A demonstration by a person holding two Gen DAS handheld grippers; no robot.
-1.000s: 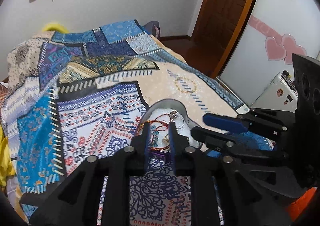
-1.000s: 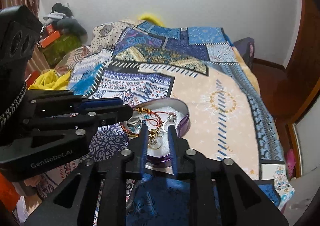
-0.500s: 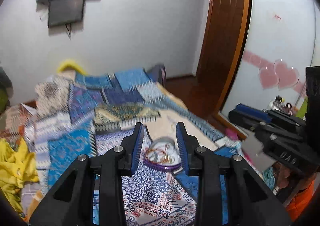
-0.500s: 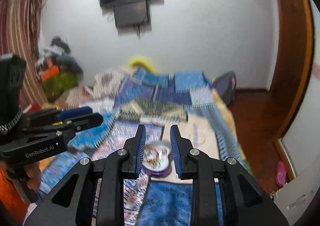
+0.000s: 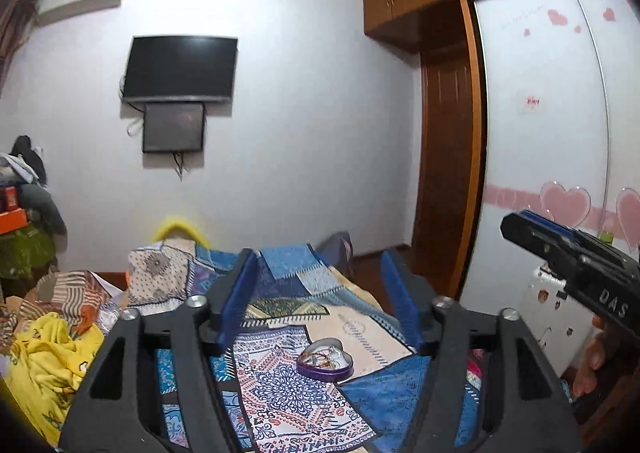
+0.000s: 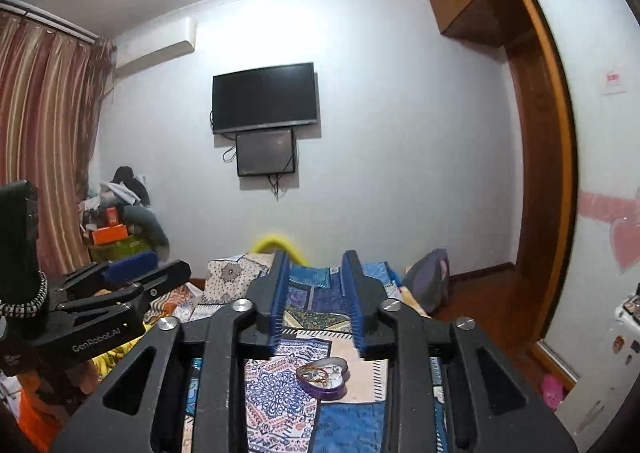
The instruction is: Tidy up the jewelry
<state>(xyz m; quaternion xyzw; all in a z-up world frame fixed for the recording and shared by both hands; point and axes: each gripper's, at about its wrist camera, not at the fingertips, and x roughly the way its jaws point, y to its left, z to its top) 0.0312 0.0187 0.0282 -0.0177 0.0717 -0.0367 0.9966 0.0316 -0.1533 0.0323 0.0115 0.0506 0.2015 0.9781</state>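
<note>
I hold both grippers raised well above the bed (image 5: 360, 329), looking out across the room. My left gripper (image 5: 320, 293) has its fingers spread wide with nothing between them; my right gripper (image 6: 316, 301) has its fingers parted too, less widely, and also empty. The tin (image 5: 325, 359), heart-shaped and purple, sits open on the patterned bedspread below and ahead of both, well apart from either set of fingers. Inside it lies the jewelry (image 6: 320, 373), a tangle of rings and thin gold and red strands, too small from here to tell piece from piece.

I judge the jewelry is gathered in the tin and I am either finished or between steps. If more sorting is wanted, I would come down slowly over the tin, steady its wall with one gripper, and pick with the other at a single ring or strand, since tangled chains are likely to drag their neighbours out. The tin looks light and may slide on the soft cover.

Nothing stands between me and the tin. Yellow clothes (image 5: 48, 365) lie heaped at the left edge of the bed, a TV (image 6: 265, 97) hangs on the far wall, and a wardrobe (image 5: 552, 173) with pink hearts stands to the right.
</note>
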